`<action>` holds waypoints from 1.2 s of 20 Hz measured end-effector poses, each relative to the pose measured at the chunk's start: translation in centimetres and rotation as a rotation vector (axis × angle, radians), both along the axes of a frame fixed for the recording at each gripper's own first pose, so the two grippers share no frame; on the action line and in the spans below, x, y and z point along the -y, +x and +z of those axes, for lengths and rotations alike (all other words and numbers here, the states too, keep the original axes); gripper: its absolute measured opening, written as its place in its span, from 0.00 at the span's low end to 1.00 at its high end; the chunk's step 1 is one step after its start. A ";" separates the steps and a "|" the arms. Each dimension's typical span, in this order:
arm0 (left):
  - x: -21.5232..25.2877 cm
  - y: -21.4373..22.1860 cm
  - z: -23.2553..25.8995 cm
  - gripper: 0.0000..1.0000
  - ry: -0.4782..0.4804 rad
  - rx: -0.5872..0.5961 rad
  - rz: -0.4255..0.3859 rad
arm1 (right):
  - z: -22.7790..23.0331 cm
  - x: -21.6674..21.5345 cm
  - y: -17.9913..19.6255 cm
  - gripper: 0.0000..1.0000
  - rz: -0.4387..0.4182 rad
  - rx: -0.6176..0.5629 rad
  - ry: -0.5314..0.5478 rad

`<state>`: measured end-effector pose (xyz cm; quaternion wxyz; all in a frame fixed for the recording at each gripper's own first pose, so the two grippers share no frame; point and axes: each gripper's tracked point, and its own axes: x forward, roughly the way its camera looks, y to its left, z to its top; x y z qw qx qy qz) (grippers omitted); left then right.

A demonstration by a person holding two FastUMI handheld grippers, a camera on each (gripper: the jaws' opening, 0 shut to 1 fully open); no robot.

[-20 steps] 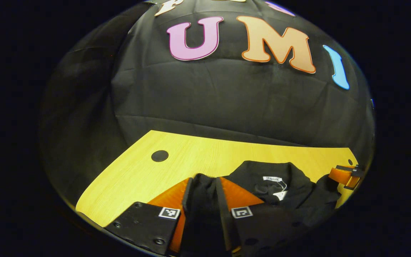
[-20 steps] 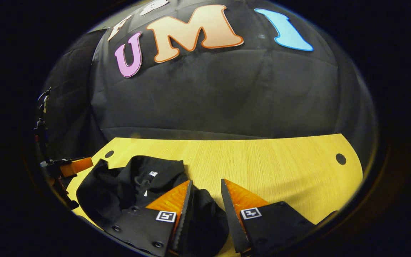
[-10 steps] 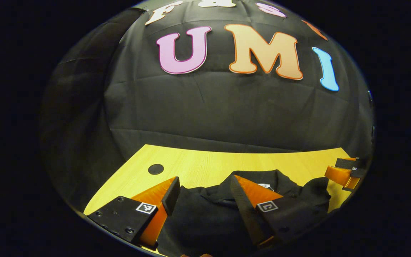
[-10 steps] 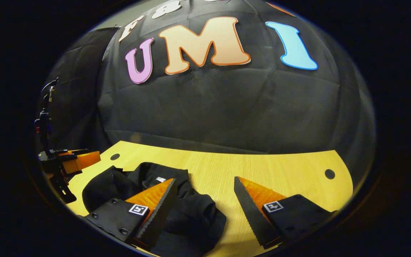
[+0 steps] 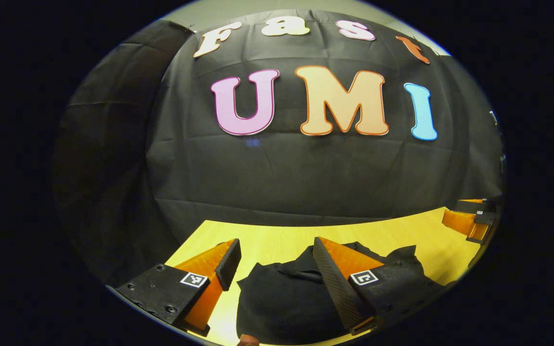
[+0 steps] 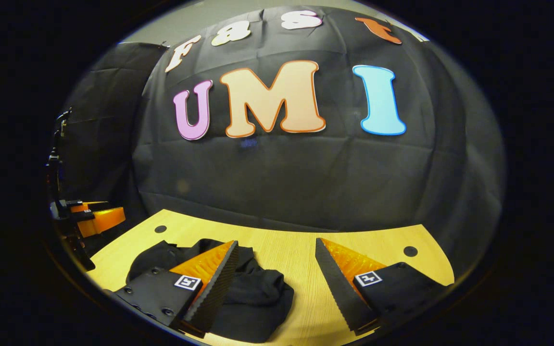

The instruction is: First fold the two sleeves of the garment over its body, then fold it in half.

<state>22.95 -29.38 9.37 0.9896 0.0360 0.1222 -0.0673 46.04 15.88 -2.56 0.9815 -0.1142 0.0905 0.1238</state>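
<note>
A black garment (image 5: 282, 302) lies folded into a bundle on the yellow wooden table (image 5: 267, 240). In the left gripper view my left gripper (image 5: 273, 254) hangs open above it, nothing between its fingers. In the right gripper view the same garment (image 6: 253, 298) sits under and left of my right gripper (image 6: 277, 254), which is also open and holds nothing. The garment's collar and label are hidden behind the fingers. The right gripper (image 5: 469, 222) also appears far right in the left gripper view, and the left gripper (image 6: 95, 216) far left in the right gripper view.
The table (image 6: 296, 250) has round holes, one at the left (image 6: 160, 229) and one at the right (image 6: 410, 251). Black cloth walls close the booth behind and on the sides. Bare tabletop lies to the right of the garment.
The left gripper went from shut on the garment to open, and the right one widened too. Both have since lifted and tilted up, away from the garment, which stays on the table.
</note>
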 end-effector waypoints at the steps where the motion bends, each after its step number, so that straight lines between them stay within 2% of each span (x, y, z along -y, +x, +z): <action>1: -0.1 -0.8 0.4 0.95 -0.002 0.008 -0.002 | 0.2 0.1 -1.3 1.00 -0.002 0.007 -0.005; 6: -0.5 -5.5 1.5 0.92 0.008 0.046 -0.009 | 0.4 0.1 -7.7 1.00 0.000 0.062 -0.028; 7: -0.5 -6.8 1.4 0.94 0.006 0.043 -0.012 | -0.3 0.0 -9.2 0.99 -0.001 0.051 -0.020; 8: -0.3 -7.9 1.4 0.90 -0.009 0.035 -0.021 | -0.6 -0.2 -10.8 0.99 0.001 0.044 -0.004; 10: 0.3 -10.3 2.2 0.90 -0.044 0.039 -0.045 | -1.2 -0.6 -13.6 0.99 0.006 0.040 0.026; 11: 0.1 -11.5 2.7 0.94 -0.048 0.047 -0.050 | -1.4 -0.8 -15.0 0.99 0.006 0.043 0.038; 12: -0.1 -12.3 2.9 0.90 -0.044 0.052 -0.055 | -1.6 -1.1 -16.2 0.98 0.012 0.038 0.049; 14: -0.5 -14.3 2.7 0.94 -0.028 0.052 -0.068 | -2.3 -2.0 -18.4 0.99 0.029 0.024 0.081; 17: -1.1 -16.1 1.8 0.94 -0.033 0.037 -0.078 | -2.9 -2.1 -20.6 0.99 0.016 0.021 0.105; 18: -1.4 -16.9 1.0 0.90 -0.038 0.014 -0.081 | -3.1 -2.3 -21.4 0.99 0.012 0.022 0.114; 19: -1.7 -17.3 0.5 0.94 -0.043 -0.002 -0.082 | -3.3 -2.2 -22.0 0.98 0.005 0.025 0.115; 20: -2.0 -17.7 0.1 0.90 -0.049 -0.016 -0.083 | -3.5 -2.2 -22.6 0.98 -0.002 0.031 0.113; 21: -2.2 -18.2 -0.2 0.90 -0.056 -0.027 -0.085 | -3.6 -2.0 -23.4 0.94 -0.010 0.041 0.110; 24: -2.8 -19.5 -0.9 0.90 -0.095 -0.058 -0.092 | -4.5 -1.8 -25.3 0.98 -0.029 0.041 0.108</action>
